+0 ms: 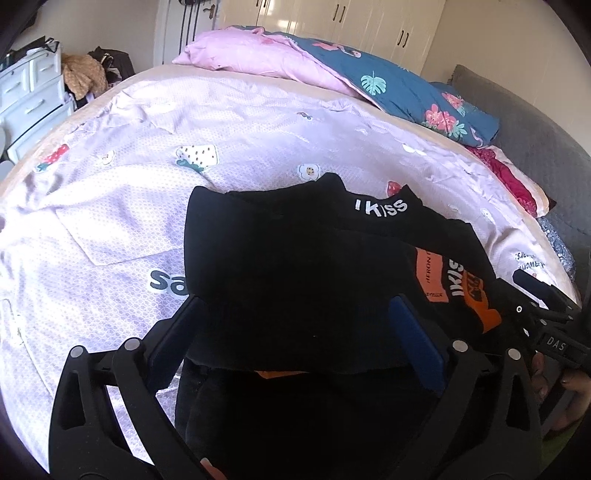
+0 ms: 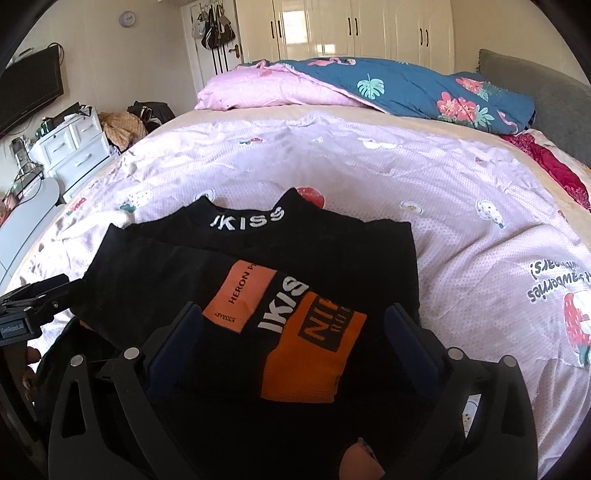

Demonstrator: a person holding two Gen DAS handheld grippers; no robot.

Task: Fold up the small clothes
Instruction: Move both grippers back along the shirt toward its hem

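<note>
Black garment (image 2: pixel 258 258) lying folded on a lilac sheet (image 2: pixel 461 206) printed with strawberries, across a bed in a sunlit bedroom. White "IKISS" lettering across the far band of the garment, orange patches (image 2: pixel 314 354) on the near fold, turned up.

Left gripper (image 1: pixel 295 332) poised above the near left part of the cloth, jaws spread wide, blue pads (image 1: pixel 417 339) clear of the fabric, nothing clamped. Right gripper (image 2: pixel 291 343) likewise splayed over the orange patches, pads (image 2: pixel 413 343) apart, gripping nothing. Each tool glimpsed at the edge of the other's view, just beside the garment: right one at far right in the left wrist view, left one at far left in the right wrist view.

Pink and blue floral quilt (image 2: pixel 369 88) bunched at the far side of the bed, cream wardrobes (image 2: pixel 351 33) behind. White drawers (image 2: pixel 74 144) at left, beneath a dark screen (image 2: pixel 29 92) on the wall.
</note>
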